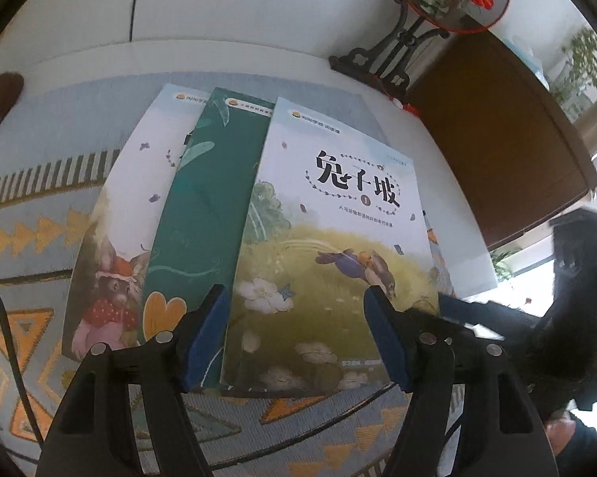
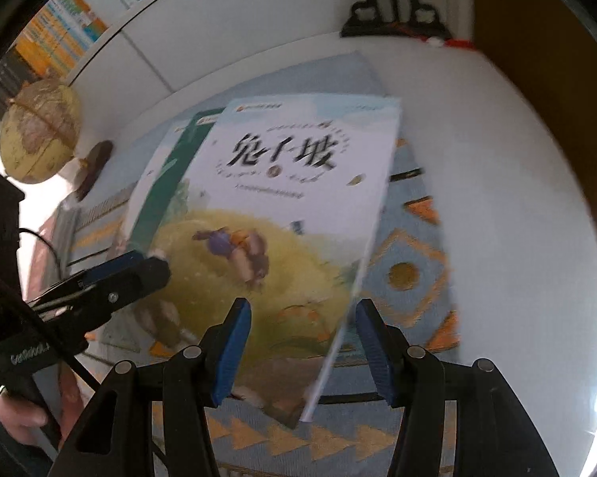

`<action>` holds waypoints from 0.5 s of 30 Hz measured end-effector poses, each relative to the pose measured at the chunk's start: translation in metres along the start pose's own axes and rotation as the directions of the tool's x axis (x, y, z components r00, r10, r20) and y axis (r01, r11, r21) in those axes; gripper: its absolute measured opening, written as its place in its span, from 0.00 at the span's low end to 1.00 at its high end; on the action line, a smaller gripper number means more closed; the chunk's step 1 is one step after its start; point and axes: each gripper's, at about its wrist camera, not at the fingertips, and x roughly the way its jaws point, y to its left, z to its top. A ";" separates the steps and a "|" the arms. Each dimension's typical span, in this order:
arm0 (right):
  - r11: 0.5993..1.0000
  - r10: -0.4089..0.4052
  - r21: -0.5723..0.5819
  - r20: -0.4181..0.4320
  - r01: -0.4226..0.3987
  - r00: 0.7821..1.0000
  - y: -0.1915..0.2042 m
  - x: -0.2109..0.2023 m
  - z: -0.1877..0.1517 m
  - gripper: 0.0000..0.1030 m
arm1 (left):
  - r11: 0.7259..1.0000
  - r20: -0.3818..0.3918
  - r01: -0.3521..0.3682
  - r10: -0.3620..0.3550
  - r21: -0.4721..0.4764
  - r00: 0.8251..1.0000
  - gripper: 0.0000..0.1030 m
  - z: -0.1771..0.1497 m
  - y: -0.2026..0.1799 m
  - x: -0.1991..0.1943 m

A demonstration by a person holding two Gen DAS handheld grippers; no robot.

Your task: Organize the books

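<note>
Three picture books lie fanned out on a patterned mat (image 1: 40, 218). On top is a book with a rabbit on a grassy hill (image 1: 338, 218) (image 2: 298, 198), over a green book (image 1: 203, 198) and a pale book with a dressed rabbit (image 1: 115, 238). My left gripper (image 1: 294, 294) is open above the top book's near edge, one pad (image 1: 207, 330) by its left edge and the other near its right corner. It also shows at the left of the right wrist view, left gripper (image 2: 151, 262). My right gripper (image 2: 303, 306) is open, and the top book's right edge runs between its fingers without touching them.
The mat lies on a white table (image 2: 497, 159). A globe (image 2: 40, 131) stands at the back left under a shelf of books (image 2: 60, 28). A dark ornamental stand (image 1: 378, 55) and a brown wooden panel (image 1: 497, 139) are at the back right. A black cable (image 1: 0, 310) crosses the mat.
</note>
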 end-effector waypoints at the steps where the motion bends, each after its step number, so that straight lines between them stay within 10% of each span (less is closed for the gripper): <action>1: 1.000 -0.007 -0.003 -0.008 0.007 1.000 0.001 0.002 0.000 0.54 | 1.000 -0.002 0.010 -0.010 -0.009 1.000 0.65 0.000 0.002 0.000; 15: 0.980 0.003 -0.197 -0.035 -0.010 0.999 0.028 -0.012 -0.022 0.55 | 0.997 -0.044 0.024 -0.027 -0.075 0.999 0.65 -0.061 0.006 -0.033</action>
